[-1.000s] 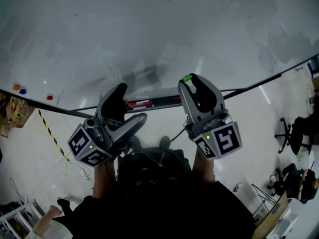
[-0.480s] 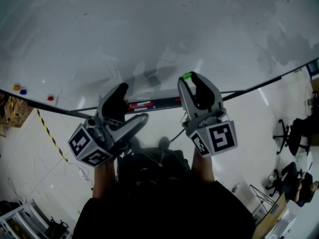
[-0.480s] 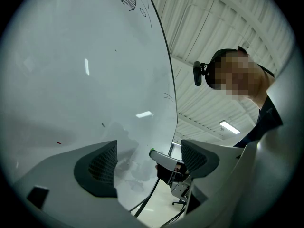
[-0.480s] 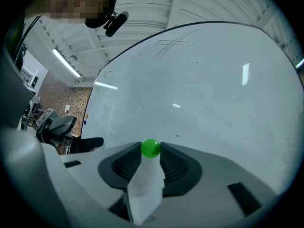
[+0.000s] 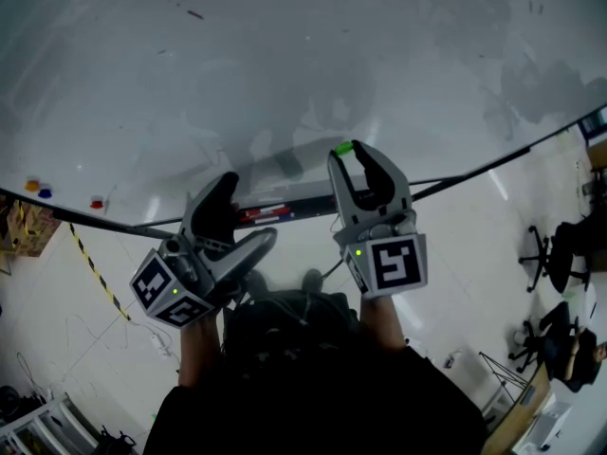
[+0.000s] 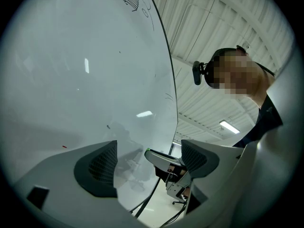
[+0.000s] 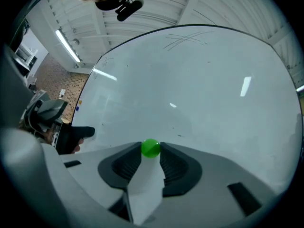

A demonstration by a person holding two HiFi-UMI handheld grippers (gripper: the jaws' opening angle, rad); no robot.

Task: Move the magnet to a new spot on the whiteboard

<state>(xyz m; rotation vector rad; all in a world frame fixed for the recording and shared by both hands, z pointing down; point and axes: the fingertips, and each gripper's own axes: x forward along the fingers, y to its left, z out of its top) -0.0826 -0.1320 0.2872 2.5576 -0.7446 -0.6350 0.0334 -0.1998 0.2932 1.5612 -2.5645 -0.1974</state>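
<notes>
The green magnet (image 5: pixel 343 147) is a small round ball pinched at the tips of my right gripper (image 5: pixel 346 152), which is shut on it and held up before the whiteboard (image 5: pixel 285 64). In the right gripper view the green magnet (image 7: pixel 151 147) sits between the two dark pads (image 7: pixel 124 167), with the whiteboard (image 7: pixel 199 89) filling the background; whether it touches the board I cannot tell. My left gripper (image 5: pixel 242 218) stands open and empty lower left, near the board's bottom edge. The left gripper (image 6: pixel 147 160) has only the whiteboard (image 6: pixel 71 80) and the right gripper's side showing through its gap.
Orange (image 5: pixel 31 185), blue (image 5: pixel 45 193) and red (image 5: pixel 96 203) magnets cling to the board's lower left. A marker tray (image 5: pixel 285 209) with markers runs under the board. Office chairs (image 5: pixel 560 254) stand on the floor at right, striped tape (image 5: pixel 90 254) at left.
My right gripper has shifted a little to the left with the green magnet and rolled, so its marker cube now faces the camera squarely. The left gripper has stayed put.
</notes>
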